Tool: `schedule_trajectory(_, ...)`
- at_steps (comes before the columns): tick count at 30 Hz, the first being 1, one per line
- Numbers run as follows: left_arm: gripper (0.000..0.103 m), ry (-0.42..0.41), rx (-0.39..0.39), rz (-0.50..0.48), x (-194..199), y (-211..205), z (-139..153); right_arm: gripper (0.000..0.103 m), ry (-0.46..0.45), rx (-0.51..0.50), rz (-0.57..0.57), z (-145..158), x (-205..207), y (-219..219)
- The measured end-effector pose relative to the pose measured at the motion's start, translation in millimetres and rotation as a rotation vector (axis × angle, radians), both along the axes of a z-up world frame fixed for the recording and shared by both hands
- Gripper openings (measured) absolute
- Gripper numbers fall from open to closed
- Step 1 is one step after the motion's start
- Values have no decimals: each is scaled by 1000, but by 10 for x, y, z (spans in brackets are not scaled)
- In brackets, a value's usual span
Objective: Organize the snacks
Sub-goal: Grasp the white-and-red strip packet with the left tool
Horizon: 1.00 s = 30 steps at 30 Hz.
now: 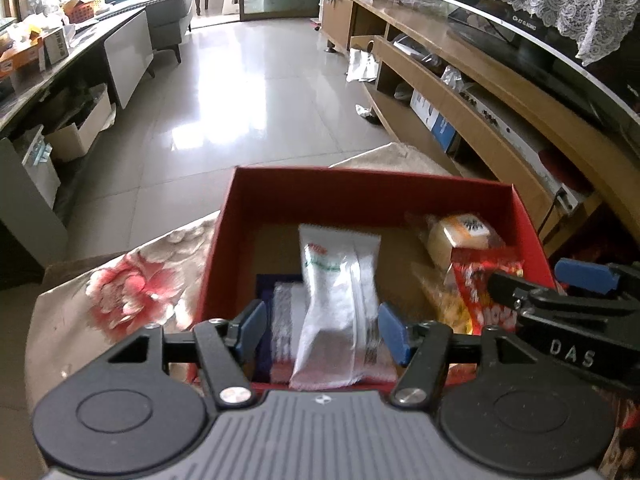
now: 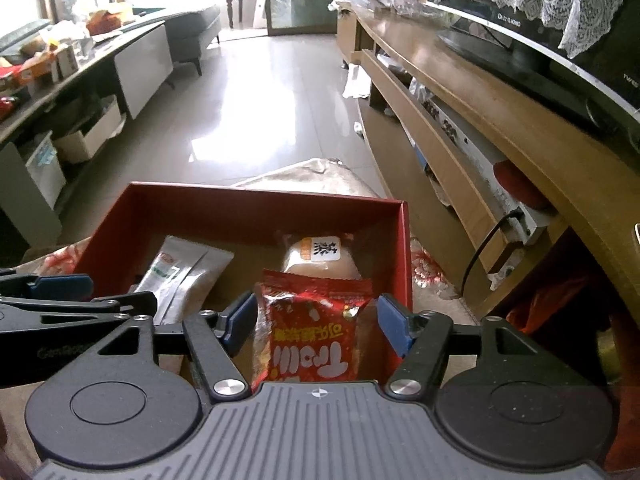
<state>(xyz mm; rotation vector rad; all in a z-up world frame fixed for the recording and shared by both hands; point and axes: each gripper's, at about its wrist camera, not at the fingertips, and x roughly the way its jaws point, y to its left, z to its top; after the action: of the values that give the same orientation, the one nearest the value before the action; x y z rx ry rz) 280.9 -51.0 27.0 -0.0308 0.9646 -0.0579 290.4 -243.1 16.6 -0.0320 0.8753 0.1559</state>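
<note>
A red cardboard box (image 1: 360, 184) stands on a floral cloth (image 1: 128, 292). Inside it a white packet (image 1: 336, 280) lies lengthwise between the blue pads of my left gripper (image 1: 322, 320); the pads stand apart from it, so the gripper is open. Beside the white packet lies a dark striped packet (image 1: 284, 312). My right gripper (image 2: 316, 312) hangs open over a red foil packet (image 2: 312, 320), its pads clear of the packet's edges. A wrapped bun with an orange label (image 2: 320, 256) rests in the far right corner. Both grippers hover side by side over the box's near edge.
A wooden TV cabinet (image 1: 500, 92) with a television (image 1: 540, 40) runs along the right, close to the box. Shiny tiled floor (image 1: 240, 100) stretches ahead. A cluttered counter (image 1: 60, 60) and cardboard boxes (image 1: 80, 132) stand at the left.
</note>
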Motion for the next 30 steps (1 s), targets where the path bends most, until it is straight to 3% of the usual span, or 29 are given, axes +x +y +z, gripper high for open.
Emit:
schedule_trajectory(12,70,77,-13,26,-558,447,-98,74,19,-1,73,54,-344,250)
schedule_trajectory(21,73,179,-18,41,-954,734,-383,75,82,8,146,4,-634,487)
schedule_trajectory(25,74,218,-7,34,-1025,775,-560,77,99,12,174,-19,-760,512)
schedule_trajectory(30,76,253,-68,40,-996,810,-694,77,134,-2,168,-99,-810,460)
